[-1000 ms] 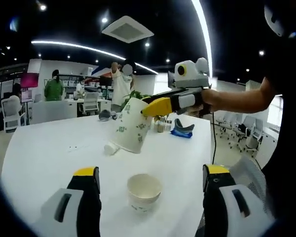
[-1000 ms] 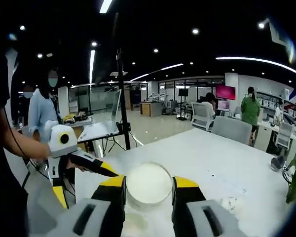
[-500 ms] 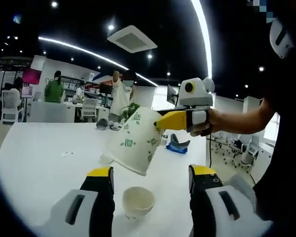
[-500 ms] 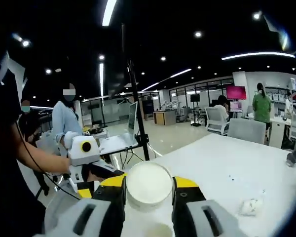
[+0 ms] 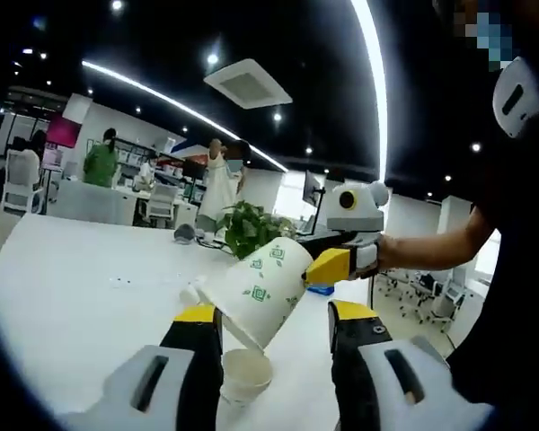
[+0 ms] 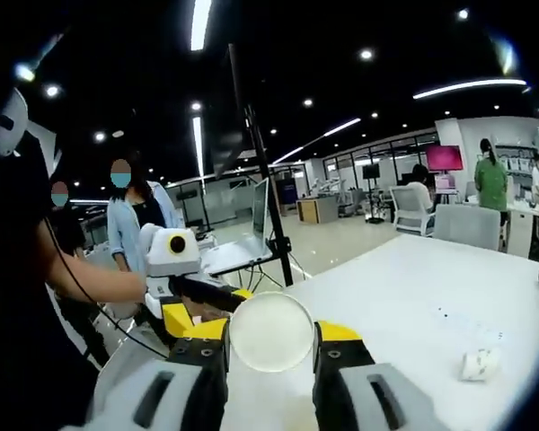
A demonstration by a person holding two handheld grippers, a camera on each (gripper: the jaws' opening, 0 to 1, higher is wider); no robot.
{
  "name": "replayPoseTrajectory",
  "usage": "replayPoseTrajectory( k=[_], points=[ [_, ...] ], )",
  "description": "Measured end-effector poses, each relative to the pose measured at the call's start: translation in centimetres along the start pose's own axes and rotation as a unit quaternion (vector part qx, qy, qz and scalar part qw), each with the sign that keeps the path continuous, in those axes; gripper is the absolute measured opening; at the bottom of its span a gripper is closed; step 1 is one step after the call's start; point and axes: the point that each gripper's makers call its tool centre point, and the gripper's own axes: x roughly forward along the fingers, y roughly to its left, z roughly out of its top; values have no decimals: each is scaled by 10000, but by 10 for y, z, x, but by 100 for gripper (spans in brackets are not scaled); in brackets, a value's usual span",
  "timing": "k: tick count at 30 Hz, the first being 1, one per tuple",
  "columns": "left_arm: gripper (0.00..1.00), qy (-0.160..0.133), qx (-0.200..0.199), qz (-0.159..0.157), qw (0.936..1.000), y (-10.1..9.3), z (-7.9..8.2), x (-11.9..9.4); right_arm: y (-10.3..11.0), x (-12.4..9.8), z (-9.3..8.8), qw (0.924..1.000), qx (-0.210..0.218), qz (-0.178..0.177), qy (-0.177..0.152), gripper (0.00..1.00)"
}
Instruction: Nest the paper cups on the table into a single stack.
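Thin paper, light and easily crushed, so we pinch gently near the rim: our right claw [image 6: 269,346] is clamped on the raised cup [image 5: 256,301], tilted just above the cup stack [image 5: 244,375] standing on the white tabletop [image 5: 81,287] between our left claw's [image 5: 274,337] spread, empty jaws.

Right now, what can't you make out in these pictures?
- Left gripper view: the held paper cup covers part of the cup on the table.
- Right gripper view: the held cup's base hides its mouth.
- Small white object on the table: too small to identify.
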Motion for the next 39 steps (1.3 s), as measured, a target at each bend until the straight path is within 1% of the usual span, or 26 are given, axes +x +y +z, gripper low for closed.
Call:
replayPoseTrajectory(
  k=[2,9,10,13,16,20,24,30,35,39],
  points=[
    [45,54,26,-76,10000,-3,0,-2,2,-1,-6,9999,-87,78,93,35],
    [39,222,82,-301,9993,-12,3,-9,8,-2,-20,9991,-130,302,253,35],
    [37,255,94,-366,9990,-13,4,-13,11,-1,-24,9987,-153,382,303,35],
    [32,352,87,-520,9980,-17,7,-17,15,0,-31,9978,-216,467,408,34],
    [27,408,50,-692,9968,-25,11,-20,21,1,-36,9968,-266,590,462,34],
    [19,584,77,-881,9944,-34,14,-22,27,2,-41,9948,-462,711,560,34],
    [13,643,75,-978,9931,-39,18,-22,30,2,-44,9941,-519,734,600,34],
    [1,784,129,-1031,9915,-43,17,-19,32,1,-50,9927,-666,710,716,34],
    [0,879,158,-1069,9902,-46,15,-16,32,-1,-53,9922,-726,669,764,34],
    [0,985,223,-1033,9895,-47,12,-14,32,-1,-56,9917,-794,599,815,34]
  ],
)
